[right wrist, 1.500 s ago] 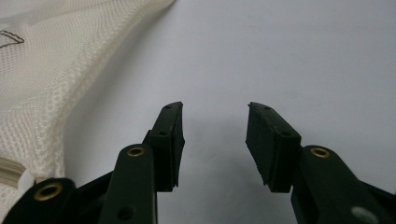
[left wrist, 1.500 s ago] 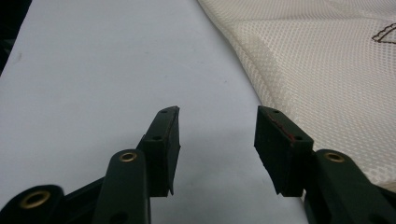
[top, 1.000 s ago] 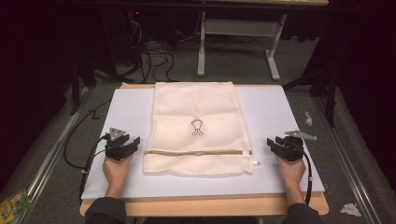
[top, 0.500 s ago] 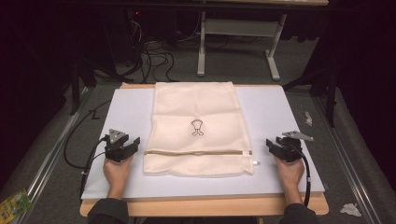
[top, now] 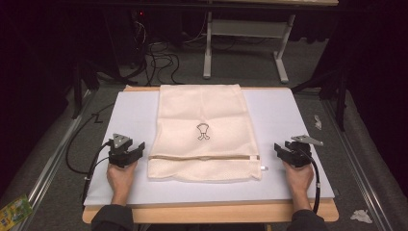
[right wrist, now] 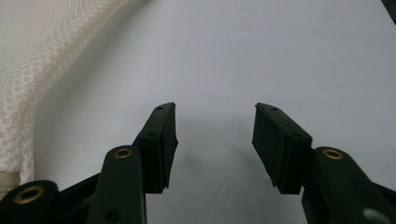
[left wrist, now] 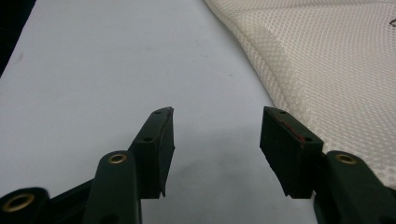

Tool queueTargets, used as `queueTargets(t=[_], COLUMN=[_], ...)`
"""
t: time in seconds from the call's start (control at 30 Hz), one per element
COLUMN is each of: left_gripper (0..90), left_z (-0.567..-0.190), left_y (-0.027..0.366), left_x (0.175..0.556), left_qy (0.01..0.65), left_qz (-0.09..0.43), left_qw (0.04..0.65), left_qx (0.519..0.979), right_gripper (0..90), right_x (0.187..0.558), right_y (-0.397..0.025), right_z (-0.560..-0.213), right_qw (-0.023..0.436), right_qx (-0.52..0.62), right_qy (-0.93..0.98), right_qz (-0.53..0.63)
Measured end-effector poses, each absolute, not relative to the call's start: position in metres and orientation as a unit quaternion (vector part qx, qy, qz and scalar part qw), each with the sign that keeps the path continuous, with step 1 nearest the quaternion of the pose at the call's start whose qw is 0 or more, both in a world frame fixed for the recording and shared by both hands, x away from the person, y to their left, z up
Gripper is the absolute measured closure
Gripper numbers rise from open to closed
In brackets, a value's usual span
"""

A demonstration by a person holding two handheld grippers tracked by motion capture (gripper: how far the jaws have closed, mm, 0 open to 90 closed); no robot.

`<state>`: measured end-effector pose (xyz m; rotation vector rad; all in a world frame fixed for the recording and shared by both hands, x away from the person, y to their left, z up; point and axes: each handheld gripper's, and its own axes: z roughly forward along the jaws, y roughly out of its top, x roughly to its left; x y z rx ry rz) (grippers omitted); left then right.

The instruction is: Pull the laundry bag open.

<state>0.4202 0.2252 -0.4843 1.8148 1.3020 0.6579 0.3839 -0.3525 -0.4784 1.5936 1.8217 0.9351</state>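
One cream mesh laundry bag point(top: 202, 132), flat on the white board point(top: 130, 110) that covers the tabletop, midway between the board's left and right edges. Its far end reaches the board's far edge; its near end stops short of the near edge. Marking: a small dark printed emblem point(top: 203, 131) at the centre of the cloth. Fitting: a zip line point(top: 204, 157) runs across the bag near its near end, with a small white pull point(top: 263, 168) at the bag's right edge. In the left gripper view the bag's weave point(left wrist: 336, 60) fills the upper right, its seamed edge running diagonally beside the right-hand jaw.

Two hand-held grippers, one at each side of the bag, both near the board's near edge. Left gripper point(top: 137, 148), also seen at point(left wrist: 215, 133): on the board just left of the bag's zip line, jaws spread wide with bare board between them, holding nothing, not touching the cloth. Right gripper point(top: 279, 149), also seen at point(right wrist: 215, 128): on the board just right of the bag, near the zip pull, jaws spread equally wide, gripping nothing; the bag's edge point(right wrist: 28, 84) lies off to the left of its jaws, apart from them.

Surroundings: wooden tabletop rim point(top: 207, 211) visible along the near edge; a metal table frame point(top: 245, 43) and loose cables point(top: 159, 53) on the grey floor beyond the far edge.
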Motion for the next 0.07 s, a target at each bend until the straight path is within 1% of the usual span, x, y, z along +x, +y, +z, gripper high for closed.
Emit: queueTargets(t=[0.07], left_gripper=[44.9], left_z=[-0.4843], left_y=[0.2251], left_x=[0.4203], left_qy=[0.514], left_qz=[0.259], left_qw=[0.396], left_qx=[0.715], right_gripper=[50.2], right_x=[0.3839], right_y=[-0.3523], right_z=[-0.4784], right_qw=[0.269], right_qx=[0.592], right_qy=[0.676], right_qz=[0.346])
